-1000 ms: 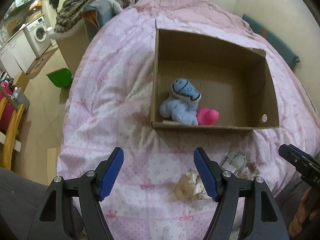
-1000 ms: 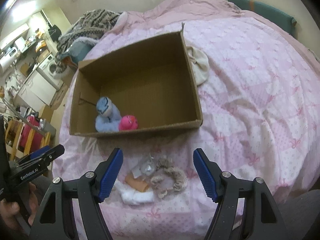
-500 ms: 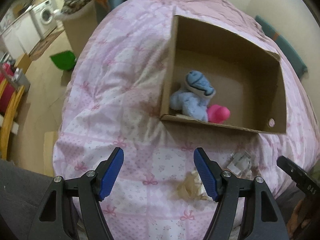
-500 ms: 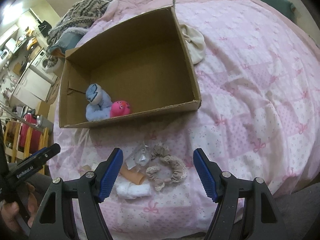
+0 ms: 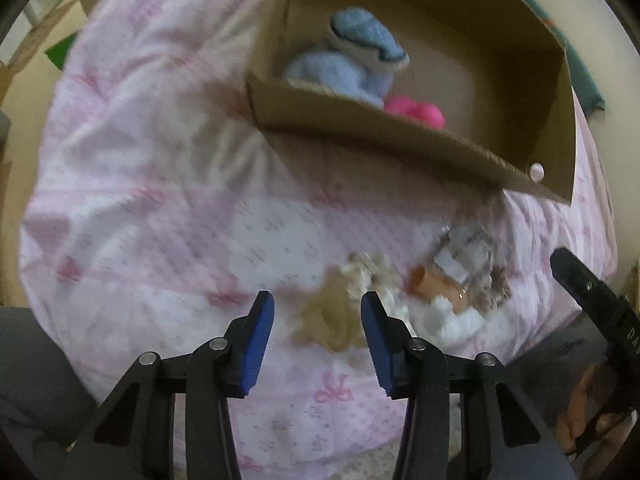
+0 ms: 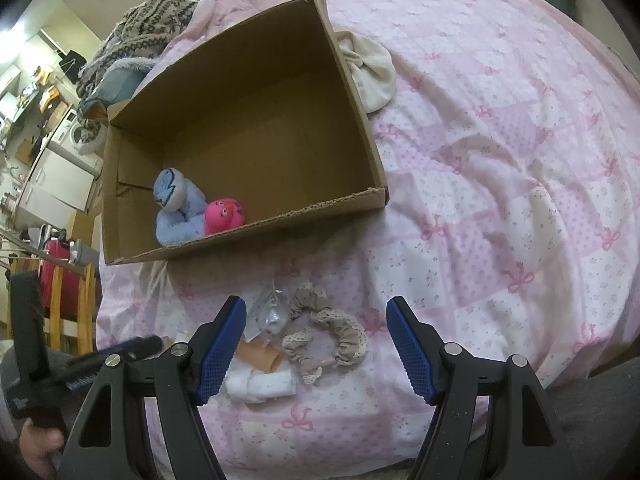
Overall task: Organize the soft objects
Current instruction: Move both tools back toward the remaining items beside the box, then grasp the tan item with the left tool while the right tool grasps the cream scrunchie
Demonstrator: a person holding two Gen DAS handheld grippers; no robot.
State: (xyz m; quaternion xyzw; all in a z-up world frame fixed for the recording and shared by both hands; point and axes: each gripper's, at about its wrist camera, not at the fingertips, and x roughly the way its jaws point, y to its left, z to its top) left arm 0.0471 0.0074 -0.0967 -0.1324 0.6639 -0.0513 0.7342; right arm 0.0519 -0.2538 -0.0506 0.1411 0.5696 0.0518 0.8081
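Left gripper (image 5: 318,326) jaws stand partly open around a beige scrunchie (image 5: 334,320), contact unclear. Right gripper (image 6: 316,346) jaws stand wide open above a lace scrunchie (image 6: 332,334), empty.

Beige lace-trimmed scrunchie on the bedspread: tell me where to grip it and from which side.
Pinch the beige lace-trimmed scrunchie across its right-hand band, coming from above; it lies flat as an open loop, that side clear of the crinkled clear wrapper. Right gripper is open.

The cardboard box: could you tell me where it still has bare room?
The box floor is bare from the pink toy to the right wall and back to the far wall. Its near-left corner is crowded by the blue plush and pink toy.
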